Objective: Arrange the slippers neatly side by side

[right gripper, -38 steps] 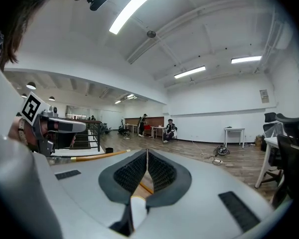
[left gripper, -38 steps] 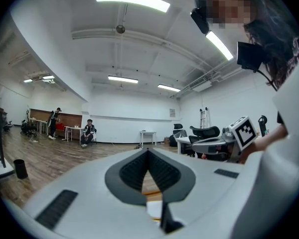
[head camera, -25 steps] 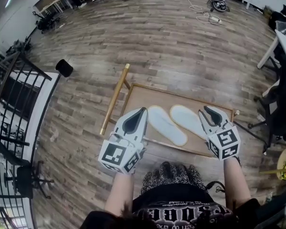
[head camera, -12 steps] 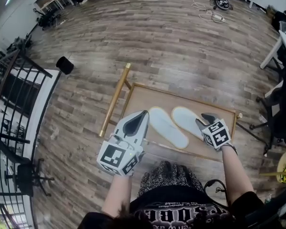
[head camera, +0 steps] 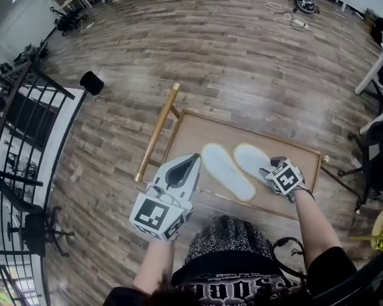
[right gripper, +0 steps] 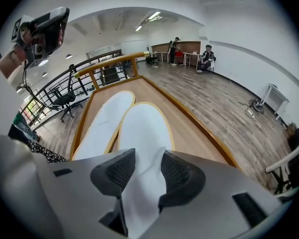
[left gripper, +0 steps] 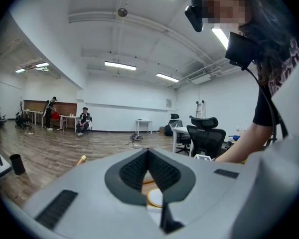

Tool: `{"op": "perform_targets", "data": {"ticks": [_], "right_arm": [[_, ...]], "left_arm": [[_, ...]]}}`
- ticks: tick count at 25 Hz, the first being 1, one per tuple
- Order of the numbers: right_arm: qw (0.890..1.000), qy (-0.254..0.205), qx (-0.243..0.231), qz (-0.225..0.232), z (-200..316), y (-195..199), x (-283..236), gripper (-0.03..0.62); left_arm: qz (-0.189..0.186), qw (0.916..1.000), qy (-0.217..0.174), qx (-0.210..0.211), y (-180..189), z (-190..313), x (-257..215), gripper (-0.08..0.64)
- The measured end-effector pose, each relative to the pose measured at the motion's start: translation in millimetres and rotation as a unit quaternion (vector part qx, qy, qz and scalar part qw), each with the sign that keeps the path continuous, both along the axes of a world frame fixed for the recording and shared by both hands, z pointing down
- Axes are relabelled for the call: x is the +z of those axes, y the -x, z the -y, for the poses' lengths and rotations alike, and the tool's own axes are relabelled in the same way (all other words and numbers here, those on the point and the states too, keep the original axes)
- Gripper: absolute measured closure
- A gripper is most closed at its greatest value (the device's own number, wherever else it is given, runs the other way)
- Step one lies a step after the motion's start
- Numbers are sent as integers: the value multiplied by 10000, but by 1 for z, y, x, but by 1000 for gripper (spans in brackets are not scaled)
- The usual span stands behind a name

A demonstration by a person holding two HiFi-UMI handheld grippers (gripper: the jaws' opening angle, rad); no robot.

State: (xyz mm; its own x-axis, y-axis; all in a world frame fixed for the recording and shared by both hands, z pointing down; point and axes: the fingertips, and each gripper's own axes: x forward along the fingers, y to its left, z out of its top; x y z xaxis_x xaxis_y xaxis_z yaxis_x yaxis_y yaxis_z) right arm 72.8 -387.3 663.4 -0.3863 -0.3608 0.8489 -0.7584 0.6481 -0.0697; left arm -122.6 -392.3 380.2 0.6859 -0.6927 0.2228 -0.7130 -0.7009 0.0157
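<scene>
A grey-brown plank floor (head camera: 242, 62) runs all round a low wooden platform (head camera: 201, 129) with a gold rim; a gold bar (head camera: 156, 132) stands along its left end. A black cylinder (head camera: 91, 82) sits on the floor well apart from the platform — close to a black metal railing (head camera: 32, 107). Lower in the head view stands a black office chair (head camera: 35, 231). Loose cables (head camera: 292, 19) lie far off. In the left gripper view a seated person (left gripper: 83, 121) is by the far wall — under strip lights (left gripper: 120, 65).
</scene>
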Motion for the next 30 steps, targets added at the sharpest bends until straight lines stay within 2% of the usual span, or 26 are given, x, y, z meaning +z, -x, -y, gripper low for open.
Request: {"op": "perform_targets", "data": {"ticks": [3, 9, 14, 19, 23, 27, 30], "right_arm": [[9999, 36, 73, -92, -2, 1, 4, 447], [9992, 126, 305, -230, -8, -5, 4, 551], [9991, 71, 345, -245, -14, -2, -2, 571], [9940, 132, 1084, -19, -16, -18, -17, 571], [9777, 242, 2052, 364, -23, -47, -35, 571], [9449, 285, 3182, 717, -36, -85, -48, 571], [9227, 280, 3770, 761, -49, -112, -48, 571]], "left_arm": [[-16, 10000, -47, -16, 1, 0, -3, 567], [-41, 9999, -101, -8, -1, -3, -7, 567], [-22, 9998, -196, 105, -9, -5, -8, 567], [-100, 9996, -215, 146, -14, -4, -12, 567], [-145, 9992, -265, 258, -20, -5, -15, 568], [-224, 9988, -296, 333, -28, -3, -19, 567], [-251, 9981, -330, 456, -38, -3, -22, 566]]}}
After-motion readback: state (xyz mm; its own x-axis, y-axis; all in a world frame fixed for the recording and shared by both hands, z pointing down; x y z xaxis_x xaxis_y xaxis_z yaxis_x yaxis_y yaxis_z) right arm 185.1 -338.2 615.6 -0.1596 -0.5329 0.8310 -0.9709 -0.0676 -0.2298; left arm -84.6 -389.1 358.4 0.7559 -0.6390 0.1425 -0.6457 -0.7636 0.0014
